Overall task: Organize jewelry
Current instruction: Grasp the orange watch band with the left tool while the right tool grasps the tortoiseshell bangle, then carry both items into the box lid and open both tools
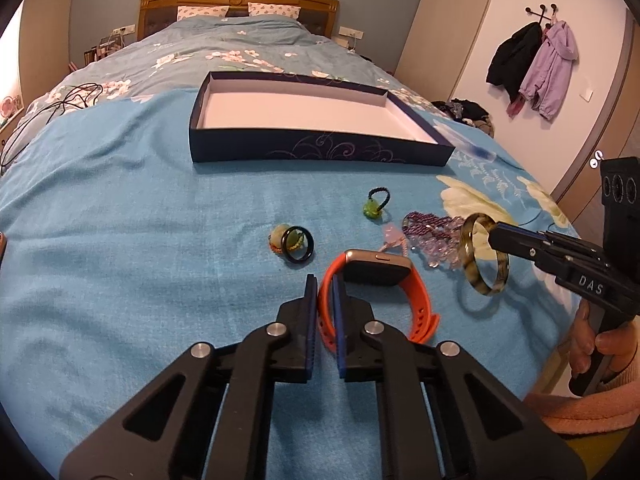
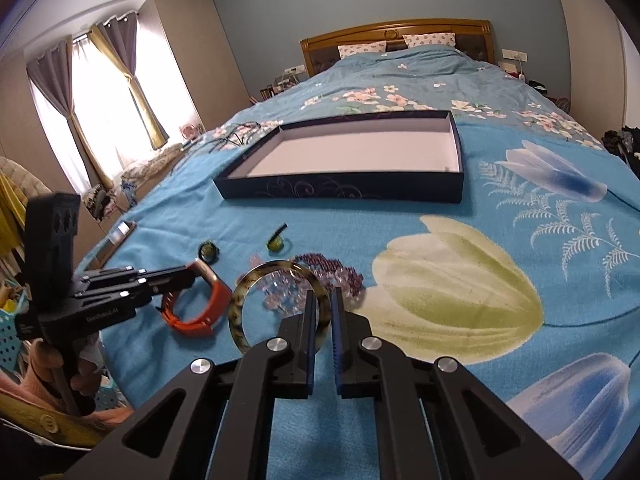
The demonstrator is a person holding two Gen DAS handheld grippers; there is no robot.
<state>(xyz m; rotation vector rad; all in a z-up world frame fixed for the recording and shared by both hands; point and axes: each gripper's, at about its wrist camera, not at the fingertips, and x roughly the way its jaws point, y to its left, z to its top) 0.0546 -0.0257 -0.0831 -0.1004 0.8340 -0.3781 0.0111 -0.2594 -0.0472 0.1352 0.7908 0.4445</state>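
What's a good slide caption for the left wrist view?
Left gripper clamps the orange watch strap while the right gripper lifts a mottled bangle before the empty box.

Orange watch [image 1: 376, 280] on edge, mottled bangle [image 1: 484, 256] upright, beside purple beads [image 1: 430, 234]; navy box [image 1: 320, 148] beyond.

Left gripper [image 1: 324, 284] clamped; right gripper [image 2: 323, 298] clamped, both angled downward.
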